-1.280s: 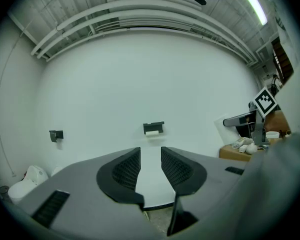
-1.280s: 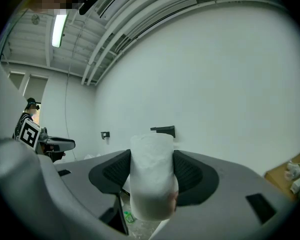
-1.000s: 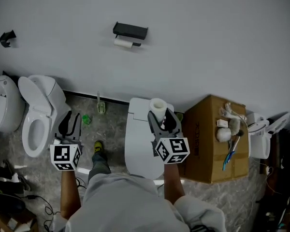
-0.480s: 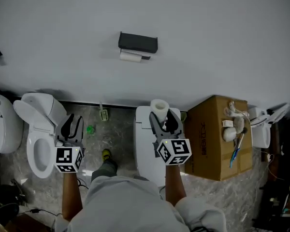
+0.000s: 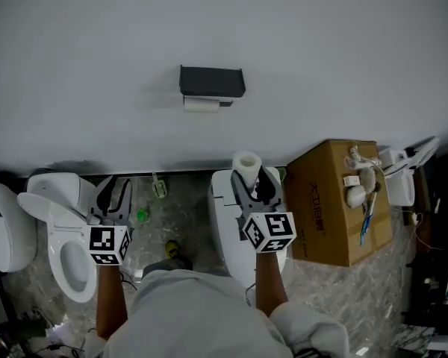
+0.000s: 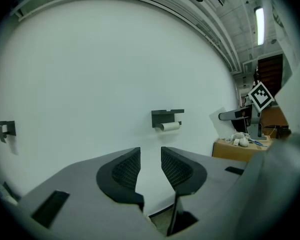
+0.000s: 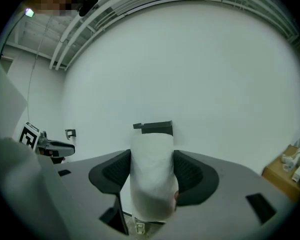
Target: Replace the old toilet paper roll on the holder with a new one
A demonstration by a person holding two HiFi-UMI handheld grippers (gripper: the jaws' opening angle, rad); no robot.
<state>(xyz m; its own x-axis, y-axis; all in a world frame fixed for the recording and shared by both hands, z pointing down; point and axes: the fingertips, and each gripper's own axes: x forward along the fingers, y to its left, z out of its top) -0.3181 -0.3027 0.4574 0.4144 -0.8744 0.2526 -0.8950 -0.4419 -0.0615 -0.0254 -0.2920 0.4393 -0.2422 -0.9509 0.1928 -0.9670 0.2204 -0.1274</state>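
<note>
Far left: white toilet [image 5: 63, 256], seat up | my left gripper [image 5: 110, 190]: jaws apart, nothing between | centre wall: black holder [image 5: 212, 80], thin old roll [image 5: 201, 104] under it | my right gripper [image 5: 254, 183]: clamped on new roll [image 5: 246, 164], upright, well apart from holder | right: cardboard box [image 5: 321, 207], side print unreadable, small white items on top

The white new roll [image 5: 246, 164] stands upright, gripped by the right gripper [image 5: 249, 177]. The thin, seemingly near-spent old roll [image 5: 201, 104] hangs under the black wall holder [image 5: 212, 81].
</note>
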